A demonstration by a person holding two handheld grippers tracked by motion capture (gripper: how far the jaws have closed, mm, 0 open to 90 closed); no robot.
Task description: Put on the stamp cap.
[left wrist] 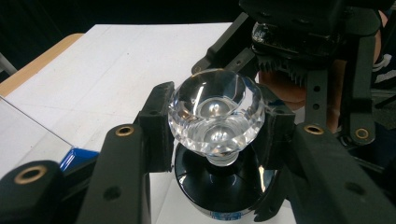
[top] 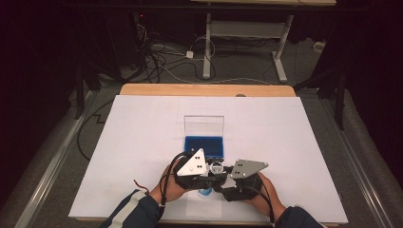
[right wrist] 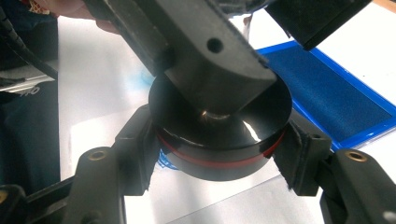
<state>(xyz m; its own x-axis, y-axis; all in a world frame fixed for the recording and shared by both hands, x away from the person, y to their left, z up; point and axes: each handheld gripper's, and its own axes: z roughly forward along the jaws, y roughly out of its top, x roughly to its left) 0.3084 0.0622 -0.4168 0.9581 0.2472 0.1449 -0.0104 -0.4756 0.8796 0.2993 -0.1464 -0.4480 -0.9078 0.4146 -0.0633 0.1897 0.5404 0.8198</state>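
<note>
Left hand-held gripper (left wrist: 212,135) clamped on faceted clear crystal knob (left wrist: 215,112); right hand-held gripper (right wrist: 219,154) clenched around round black base with red band (right wrist: 219,140). Held over white tabletop (top: 142,142), near open blue-lined box (top: 204,145). Apparently mid-stamping or mid-separation; boxing still ahead.

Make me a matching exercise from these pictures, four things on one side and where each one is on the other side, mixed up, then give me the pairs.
Things:
1. crystal knob
2. black round base
3. blue ink pad case
4. white sheet

Places:
A. spread over the wooden table
B. between the jaws of the left gripper
C. open on the sheet, beyond both grippers, clear lid standing up
D. between the jaws of the right gripper

Pairs: 1-B, 2-D, 3-C, 4-A
</note>
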